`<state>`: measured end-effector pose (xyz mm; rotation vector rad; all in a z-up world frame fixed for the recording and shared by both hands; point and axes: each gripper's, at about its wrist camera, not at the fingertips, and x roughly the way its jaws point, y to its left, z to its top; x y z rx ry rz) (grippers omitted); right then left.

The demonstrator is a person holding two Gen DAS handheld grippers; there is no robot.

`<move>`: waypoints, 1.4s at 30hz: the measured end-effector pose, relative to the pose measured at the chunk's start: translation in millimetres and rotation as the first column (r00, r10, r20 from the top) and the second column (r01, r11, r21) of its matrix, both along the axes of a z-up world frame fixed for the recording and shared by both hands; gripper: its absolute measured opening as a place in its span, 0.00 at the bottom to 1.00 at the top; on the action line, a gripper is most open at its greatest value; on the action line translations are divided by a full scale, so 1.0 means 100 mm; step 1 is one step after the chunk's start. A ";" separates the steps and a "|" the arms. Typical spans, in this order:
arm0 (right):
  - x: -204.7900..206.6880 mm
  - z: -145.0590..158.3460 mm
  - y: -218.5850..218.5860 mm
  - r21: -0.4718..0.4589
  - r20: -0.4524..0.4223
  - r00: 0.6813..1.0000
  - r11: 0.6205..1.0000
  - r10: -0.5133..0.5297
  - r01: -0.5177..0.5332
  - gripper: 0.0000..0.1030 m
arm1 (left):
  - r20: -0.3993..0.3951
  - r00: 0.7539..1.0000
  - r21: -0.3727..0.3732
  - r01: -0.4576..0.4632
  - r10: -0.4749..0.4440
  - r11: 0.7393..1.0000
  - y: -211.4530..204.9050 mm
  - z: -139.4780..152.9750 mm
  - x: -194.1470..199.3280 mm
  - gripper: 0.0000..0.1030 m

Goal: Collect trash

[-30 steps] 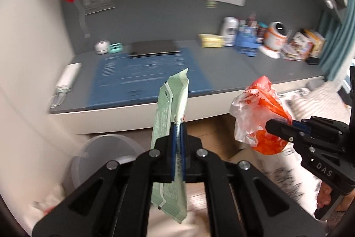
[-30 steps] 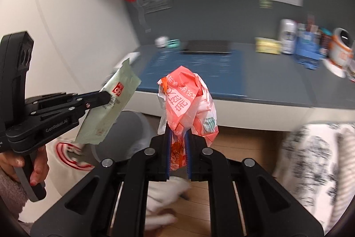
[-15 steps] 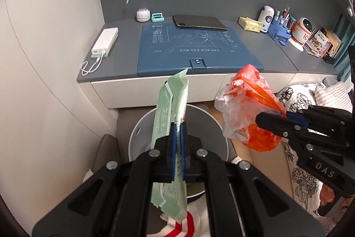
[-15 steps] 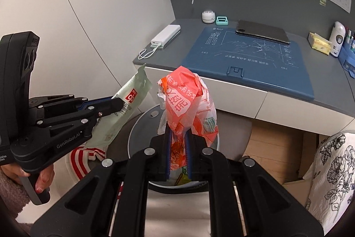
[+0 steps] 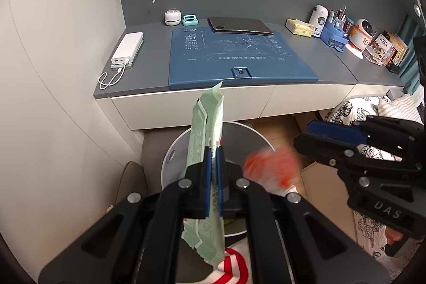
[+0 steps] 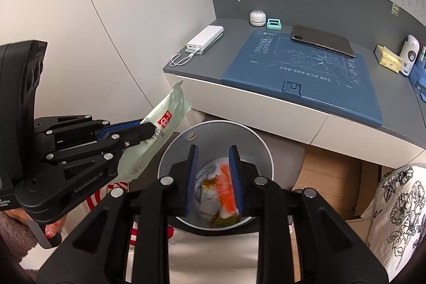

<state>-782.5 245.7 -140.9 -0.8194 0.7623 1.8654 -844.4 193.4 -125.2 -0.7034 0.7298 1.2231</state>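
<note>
Left wrist view first: the left gripper [image 5: 213, 172] has its fingers clamped tight on a green wrapper [image 5: 207, 124], which sticks up tall above the pads and hangs out crumpled below them. It's right over the bin [image 5: 250, 135], a round white one on the floor just in front of the tabletop [image 5: 332, 63]. Off to the right the right gripper [image 5: 314, 135] pokes in sideways with nothing between its fingers, and an orange bag [image 5: 269, 169] shows as a motion-blurred smear just beside and below its tips, over the bin's mouth. On the tabletop there's a blue mat [image 5: 239, 57], a tablet [image 5: 239, 25] at the mat's back edge, and a power bank [image 5: 127, 51] with a looped cable on the left.

Right wrist view: the right gripper [image 6: 214, 175] is aimed straight down into the bin [image 6: 266, 151], and its fingers are spreading apart. The orange bag [image 6: 226, 190] is blurred in the gap, close to the right pad, whether it touches I can't tell. Other scraps lie at the bin's bottom. To the left, the left gripper [image 6: 147, 128] holds the green wrapper [image 6: 165, 119] tilted up over the bin's left rim, a red label on it. A hand [image 6: 53, 229] grips its handle at lower left.
</note>
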 end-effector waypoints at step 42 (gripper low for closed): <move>3.87 0.58 -2.41 0.182 0.076 0.458 0.464 -0.885 0.867 0.65 | -0.021 0.743 0.100 0.668 -0.669 0.738 -0.48 0.30 3.85 0.76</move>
